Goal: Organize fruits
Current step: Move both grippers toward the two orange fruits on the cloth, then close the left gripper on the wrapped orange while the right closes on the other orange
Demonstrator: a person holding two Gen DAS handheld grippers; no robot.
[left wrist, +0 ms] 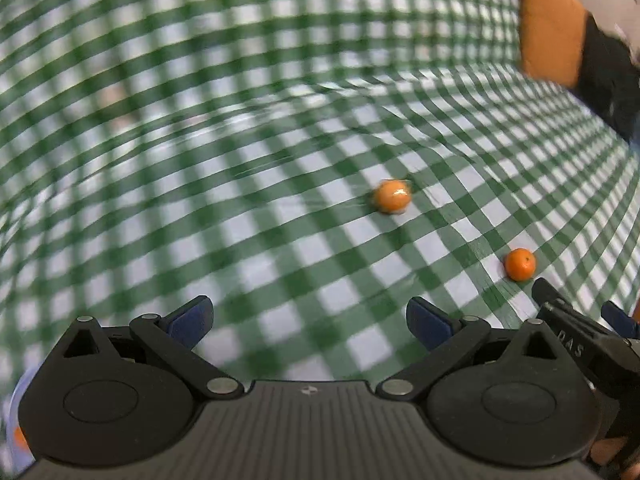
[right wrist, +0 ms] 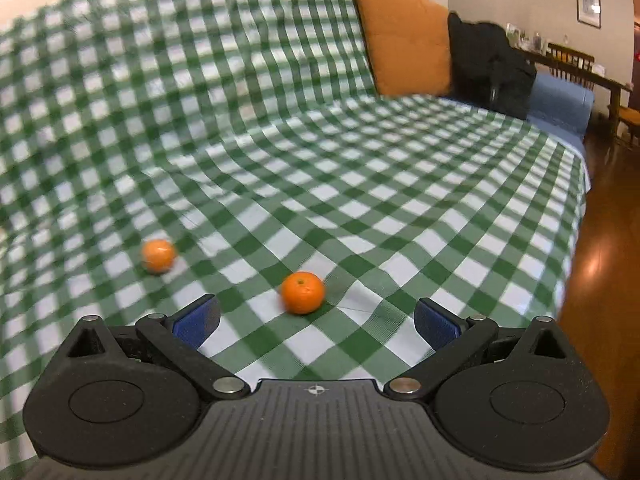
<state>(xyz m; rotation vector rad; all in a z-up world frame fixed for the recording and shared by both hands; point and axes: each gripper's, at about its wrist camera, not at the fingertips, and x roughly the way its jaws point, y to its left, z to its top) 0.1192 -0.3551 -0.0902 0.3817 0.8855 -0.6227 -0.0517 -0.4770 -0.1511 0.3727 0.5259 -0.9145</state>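
Tangerines, two of them, lie loose on the green-checked cloth that covers the sofa seat, well apart from each other. In the right wrist view the near tangerine [right wrist: 302, 292] sits just ahead of your right gripper [right wrist: 318, 320], at about 12 o'clock and a shade toward 11, almost on the line between the two blue pads. The far tangerine [right wrist: 158, 255] lies off at 10 o'clock, beyond the left-hand pad. Your right jaws are spread wide with nothing between them, and the gap looks ample for the fruit. A tangerine is round, so no long axis governs the approach; what matters is only that you drive straight ahead and slightly left.

From the left gripper [left wrist: 308, 320], whose jaws are also spread and empty, the far tangerine [left wrist: 393, 196] lies at 1 o'clock and well ahead, while the near tangerine [left wrist: 519, 264] sits at 2 o'clock, outside its reach line. So the right hand is the nearer one for the near fruit.

The left wrist view alone shows the tip of the right gripper [left wrist: 576, 312] just beside the near tangerine. The right wrist view alone shows the orange cushion [right wrist: 404, 40] in full, the wooden floor [right wrist: 600, 280], and the cloth's edge at 3 o'clock, where a nudged fruit could roll off.
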